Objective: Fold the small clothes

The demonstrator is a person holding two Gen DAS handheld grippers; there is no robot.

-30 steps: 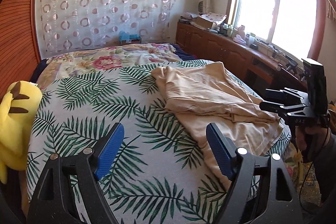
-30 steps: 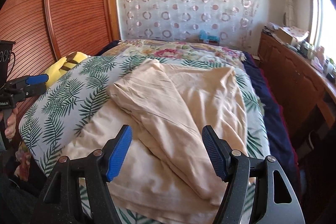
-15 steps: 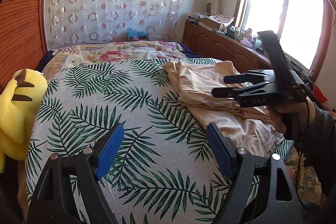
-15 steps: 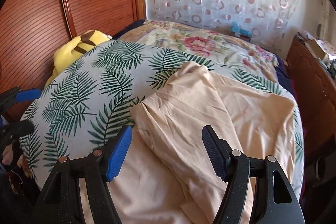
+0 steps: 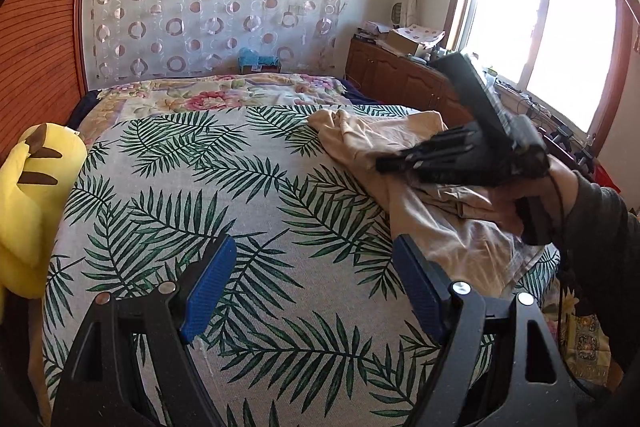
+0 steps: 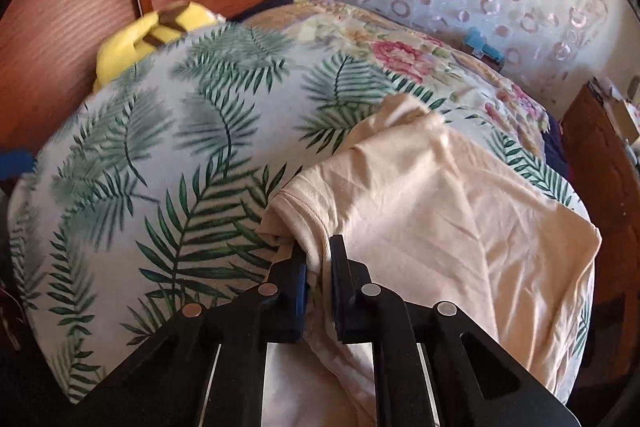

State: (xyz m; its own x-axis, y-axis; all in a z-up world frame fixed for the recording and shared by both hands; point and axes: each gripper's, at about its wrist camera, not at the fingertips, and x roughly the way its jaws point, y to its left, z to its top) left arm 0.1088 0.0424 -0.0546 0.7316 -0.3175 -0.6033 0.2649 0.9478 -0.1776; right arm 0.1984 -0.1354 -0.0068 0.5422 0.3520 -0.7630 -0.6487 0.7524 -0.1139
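Bare bedspread (image 5: 224, 211) beside plush toy (image 5: 36, 203)

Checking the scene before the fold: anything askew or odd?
The beige garment lies crumpled, bunched at the bed's right edge, not flat. The right tool is closing on a fold of it. Nothing looks spilled or damaged.

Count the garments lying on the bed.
1: a beige garment on the leaf-print bedspread, window side, a fold pinched between the closing right gripper. Others may hide inside its folds.
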